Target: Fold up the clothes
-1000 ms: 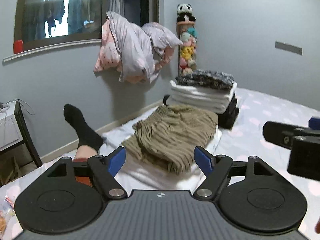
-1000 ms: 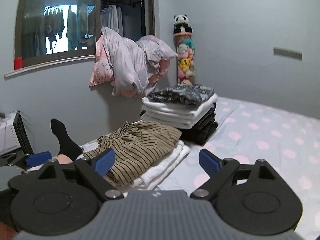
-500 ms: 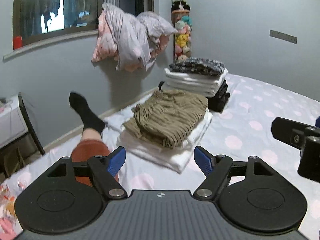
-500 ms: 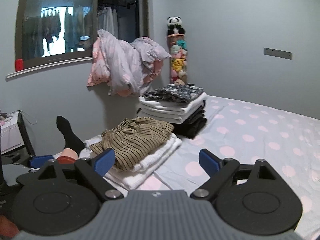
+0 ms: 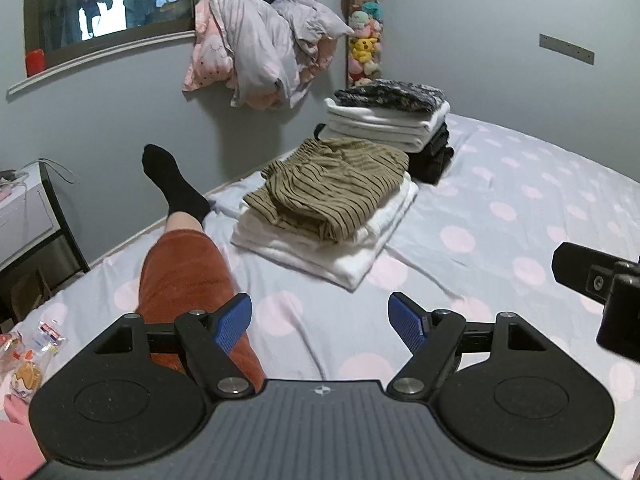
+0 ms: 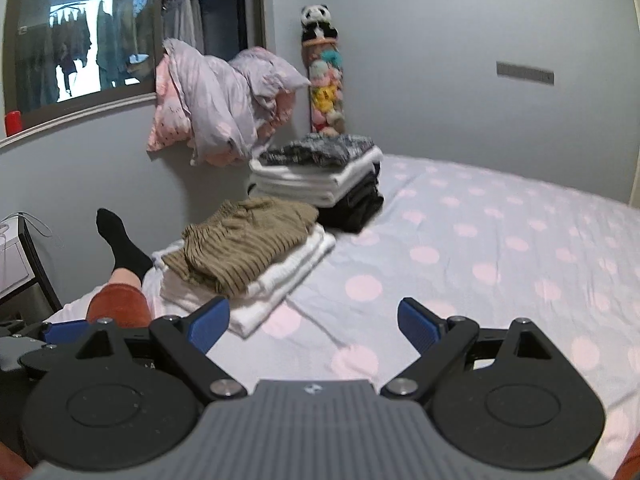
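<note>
A folded olive striped garment [image 5: 332,188] lies on top of a folded white pile [image 5: 344,240] on the bed; both also show in the right wrist view, the striped garment [image 6: 244,248] on the white pile [image 6: 280,284]. Behind them stands a taller stack [image 5: 392,120] of white, dark and patterned folded clothes, which also shows in the right wrist view [image 6: 320,184]. My left gripper [image 5: 320,322] is open and empty, held above the sheet short of the white pile. My right gripper [image 6: 314,322] is open and empty, to the right of the left one.
The bed has a lilac sheet with pink dots [image 5: 520,208]. The person's leg in rust trousers [image 5: 184,276] and a black sock [image 5: 172,180] lies left of the piles. A bundled duvet [image 5: 260,64] hangs on the wall. A side table [image 5: 28,216] stands at left; snack packets [image 5: 28,360] lie near it.
Both grippers have pulled back from the striped garment and the piles, which now sit farther away. Both grippers stay open and empty.
</note>
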